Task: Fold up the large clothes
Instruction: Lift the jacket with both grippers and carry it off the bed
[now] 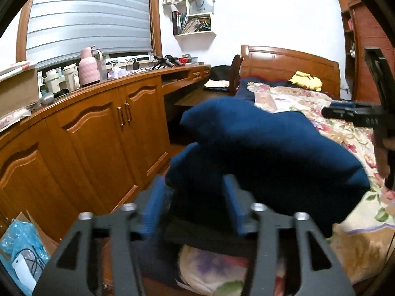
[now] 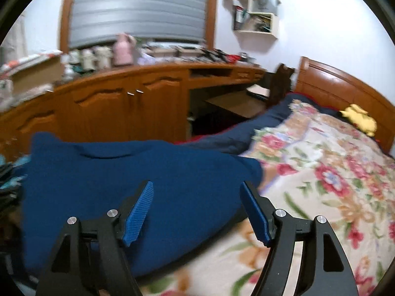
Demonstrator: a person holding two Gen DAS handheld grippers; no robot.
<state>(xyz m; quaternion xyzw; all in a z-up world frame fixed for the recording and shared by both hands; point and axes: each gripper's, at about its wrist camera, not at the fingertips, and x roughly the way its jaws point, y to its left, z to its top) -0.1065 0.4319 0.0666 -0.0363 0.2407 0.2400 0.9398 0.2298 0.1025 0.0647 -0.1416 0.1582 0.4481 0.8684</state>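
A dark blue garment is bunched up and raised off the floral bedspread. My left gripper has its blue pads either side of the garment's near edge, with cloth between them. In the right wrist view the garment lies spread on the bed's left side. My right gripper is open and empty just above the garment's right part. The right gripper also shows in the left wrist view at the far right, above the bed.
A wooden cabinet run with a cluttered top lines the left. A wooden headboard and a yellow plush toy are at the far end of the bed. A cardboard box with plastic bags sits on the floor.
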